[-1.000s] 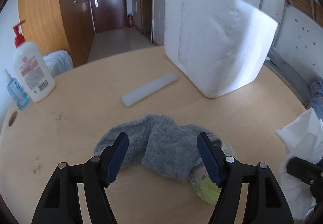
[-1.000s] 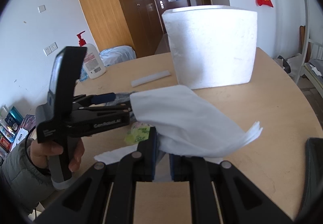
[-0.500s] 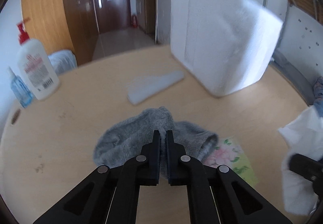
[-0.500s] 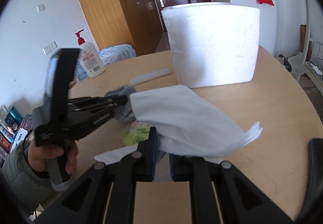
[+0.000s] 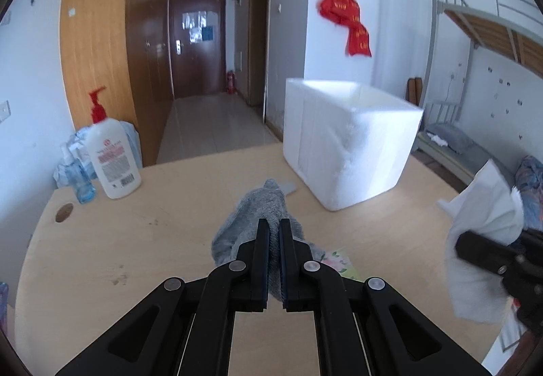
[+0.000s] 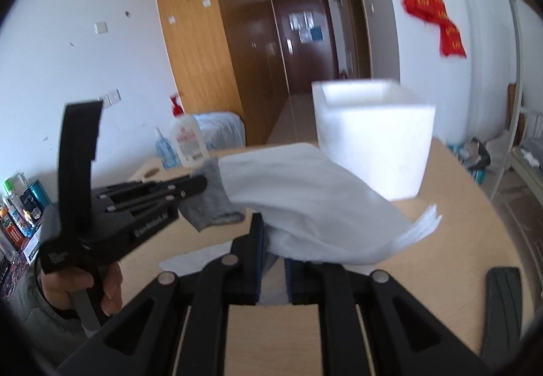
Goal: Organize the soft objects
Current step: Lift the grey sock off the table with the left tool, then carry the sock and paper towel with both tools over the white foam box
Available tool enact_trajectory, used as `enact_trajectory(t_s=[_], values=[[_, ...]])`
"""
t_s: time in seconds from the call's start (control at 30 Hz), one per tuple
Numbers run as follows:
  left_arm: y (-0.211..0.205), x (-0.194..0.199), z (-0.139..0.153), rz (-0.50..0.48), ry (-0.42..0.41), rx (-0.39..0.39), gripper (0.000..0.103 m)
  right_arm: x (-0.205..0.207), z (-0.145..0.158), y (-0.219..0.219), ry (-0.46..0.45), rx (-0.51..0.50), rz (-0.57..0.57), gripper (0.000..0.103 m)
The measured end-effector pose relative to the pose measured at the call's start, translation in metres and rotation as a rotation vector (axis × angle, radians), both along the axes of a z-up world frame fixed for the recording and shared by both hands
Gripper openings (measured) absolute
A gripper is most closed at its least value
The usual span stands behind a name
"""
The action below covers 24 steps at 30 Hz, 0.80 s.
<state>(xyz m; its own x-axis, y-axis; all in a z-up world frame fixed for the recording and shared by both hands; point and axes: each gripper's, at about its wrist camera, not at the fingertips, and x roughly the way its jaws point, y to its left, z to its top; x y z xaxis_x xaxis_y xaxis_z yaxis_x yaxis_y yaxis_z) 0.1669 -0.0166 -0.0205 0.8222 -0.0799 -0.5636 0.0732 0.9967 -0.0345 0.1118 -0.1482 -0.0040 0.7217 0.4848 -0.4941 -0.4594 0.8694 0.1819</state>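
My left gripper (image 5: 274,228) is shut on a grey sock (image 5: 261,209) and holds it lifted off the round wooden table (image 5: 135,240). The sock also shows hanging from the left gripper in the right wrist view (image 6: 210,199). My right gripper (image 6: 273,233) is shut on a stack of white tissues (image 6: 305,203), held above the table; the tissues show at the right of the left wrist view (image 5: 482,230). A white foam box (image 5: 346,142) stands open-topped at the table's far side, ahead of both grippers; it also shows in the right wrist view (image 6: 373,138).
A white lotion pump bottle (image 5: 110,155) and a small blue bottle (image 5: 79,179) stand at the table's far left. A flowered green packet (image 5: 339,262) lies under the sock. A white foam strip (image 5: 290,187) lies behind the sock. A bunk bed (image 5: 475,36) stands at the right.
My left gripper closed on the grey sock and lifted it off the table. Both grippers rose and tilted up, so the box's open top now shows. The right still holds the tissues.
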Motion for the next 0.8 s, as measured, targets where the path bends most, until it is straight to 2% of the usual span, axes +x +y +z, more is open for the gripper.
enact_trajectory(t_s=[0.23,0.53,0.8], values=[[0.008,-0.023,0.009,0.012,-0.042,-0.012,0.005,-0.023,0.021,0.005,-0.070,0.012,0.008,0.014],[0.016,-0.051,0.019,0.016,-0.082,-0.022,0.005,-0.029,0.033,0.009,-0.112,0.015,0.002,0.014],[0.017,-0.074,0.049,0.022,-0.190,-0.027,0.005,-0.027,0.038,0.008,-0.127,0.021,0.002,0.014]])
